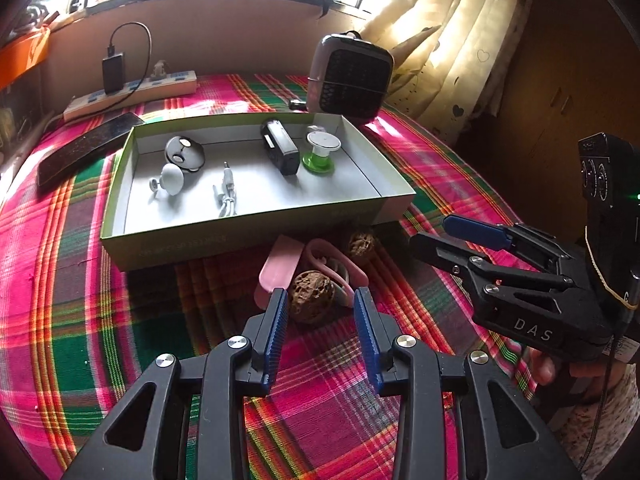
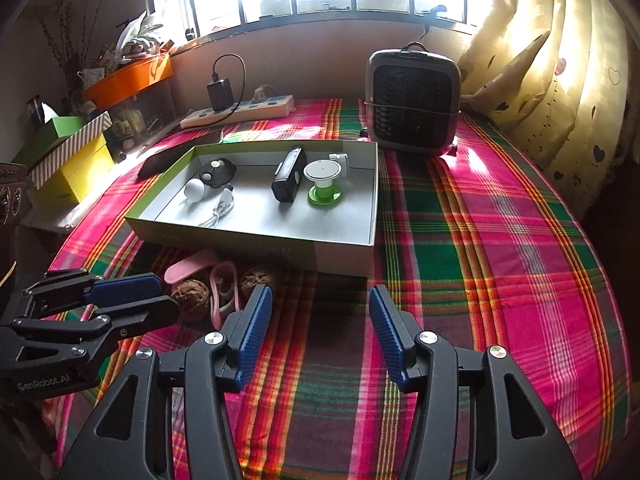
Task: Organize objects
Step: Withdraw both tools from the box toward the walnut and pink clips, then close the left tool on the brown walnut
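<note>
A shallow green-sided box lies on the plaid cloth and holds a black round case, a white knob, a white cable, a black rectangular device and a white-and-green spool. In front of the box lie two walnuts, a pink scoop and a pink loop. My left gripper is open, its fingertips either side of the near walnut. My right gripper is open and empty over the cloth; it shows in the left wrist view.
A small heater stands behind the box at the right. A power strip with a black charger, a dark phone and stacked boxes lie at the back left. A curtain hangs at the right.
</note>
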Demonstrator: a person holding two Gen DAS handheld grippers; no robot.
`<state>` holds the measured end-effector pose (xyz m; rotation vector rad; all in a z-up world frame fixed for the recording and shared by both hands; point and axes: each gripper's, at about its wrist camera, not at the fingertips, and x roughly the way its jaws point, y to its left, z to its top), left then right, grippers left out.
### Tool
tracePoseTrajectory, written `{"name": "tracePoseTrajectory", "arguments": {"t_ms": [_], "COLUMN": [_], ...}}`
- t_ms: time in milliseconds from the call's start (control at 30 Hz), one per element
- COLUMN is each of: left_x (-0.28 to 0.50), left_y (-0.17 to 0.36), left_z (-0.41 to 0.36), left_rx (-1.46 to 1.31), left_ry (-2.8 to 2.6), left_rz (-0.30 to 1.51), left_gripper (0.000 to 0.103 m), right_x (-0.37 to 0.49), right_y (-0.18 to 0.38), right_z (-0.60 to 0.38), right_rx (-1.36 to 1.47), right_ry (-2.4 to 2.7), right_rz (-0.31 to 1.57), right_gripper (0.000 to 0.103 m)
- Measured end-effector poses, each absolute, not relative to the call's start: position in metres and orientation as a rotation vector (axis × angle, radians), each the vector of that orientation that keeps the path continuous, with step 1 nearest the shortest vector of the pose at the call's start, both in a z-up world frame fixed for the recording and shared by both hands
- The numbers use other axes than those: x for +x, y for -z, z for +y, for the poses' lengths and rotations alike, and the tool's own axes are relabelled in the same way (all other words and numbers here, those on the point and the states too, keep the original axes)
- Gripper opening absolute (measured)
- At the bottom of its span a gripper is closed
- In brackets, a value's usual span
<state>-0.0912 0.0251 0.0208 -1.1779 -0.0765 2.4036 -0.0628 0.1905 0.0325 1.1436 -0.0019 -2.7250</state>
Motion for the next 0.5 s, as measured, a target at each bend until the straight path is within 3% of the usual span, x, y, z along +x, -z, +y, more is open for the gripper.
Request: {"name": "tracePoseTrajectory", "arguments": {"t_ms": [500], "left_x": [-0.107], "left_y": [-0.01], "left_z": [0.034], "left_rx": [-1.244], "left_ry": [-2.424], "left_rz": [-0.073], "left_gripper": [0.032], "right_x": [-0.066], "right_y": [-0.02], "right_z": [0.195], "right_rx": [1.182], "right_ry": [2.667], "right_rz": [-0.03], "right_gripper": [0.052]}}
